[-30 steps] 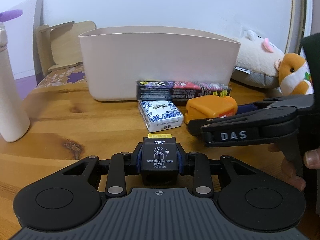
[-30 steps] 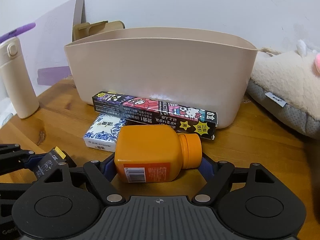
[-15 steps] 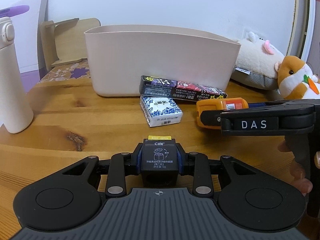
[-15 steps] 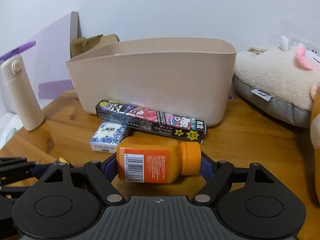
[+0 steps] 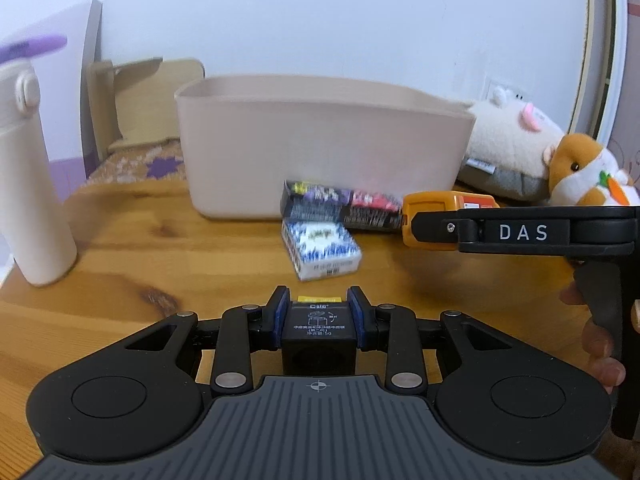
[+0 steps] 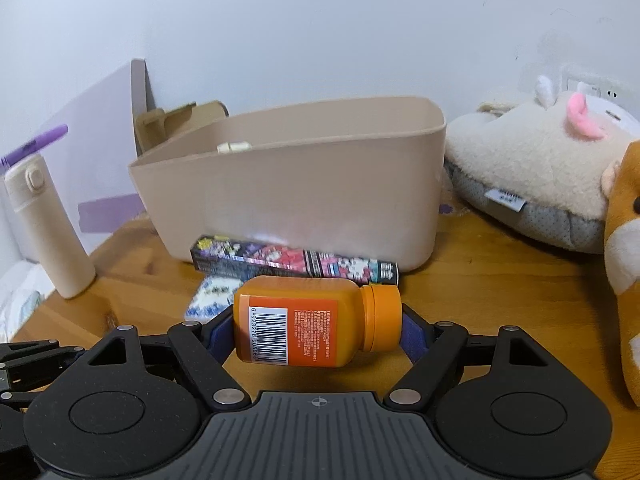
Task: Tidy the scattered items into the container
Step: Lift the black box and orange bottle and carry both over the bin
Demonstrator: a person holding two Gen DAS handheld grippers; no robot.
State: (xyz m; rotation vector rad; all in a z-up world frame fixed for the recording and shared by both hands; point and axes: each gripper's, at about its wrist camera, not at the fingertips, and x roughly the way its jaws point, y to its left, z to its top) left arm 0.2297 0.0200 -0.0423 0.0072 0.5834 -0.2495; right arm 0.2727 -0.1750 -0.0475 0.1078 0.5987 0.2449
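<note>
My left gripper point(image 5: 318, 305) is shut on a small black box point(image 5: 317, 325) and holds it above the wooden table. My right gripper point(image 6: 318, 320) is shut on an orange bottle point(image 6: 316, 320), lying sideways, lifted above the table; the bottle also shows in the left wrist view point(image 5: 436, 216). The beige container point(image 5: 320, 148) point(image 6: 296, 196) stands behind. A long dark printed box point(image 5: 340, 204) point(image 6: 292, 262) lies against its front wall. A blue-and-white packet point(image 5: 322, 248) point(image 6: 210, 300) lies in front of that.
A cream flask point(image 5: 28, 184) point(image 6: 48, 232) stands at the left. Plush toys point(image 5: 560, 160) point(image 6: 540, 184) lie at the right. A cardboard piece point(image 5: 148, 104) stands behind the container. The table's left edge is near the flask.
Both grippers have risen and drawn back, each still holding its item. The orange bottle has been lifted off the table and rolled so its barcode faces the camera.
</note>
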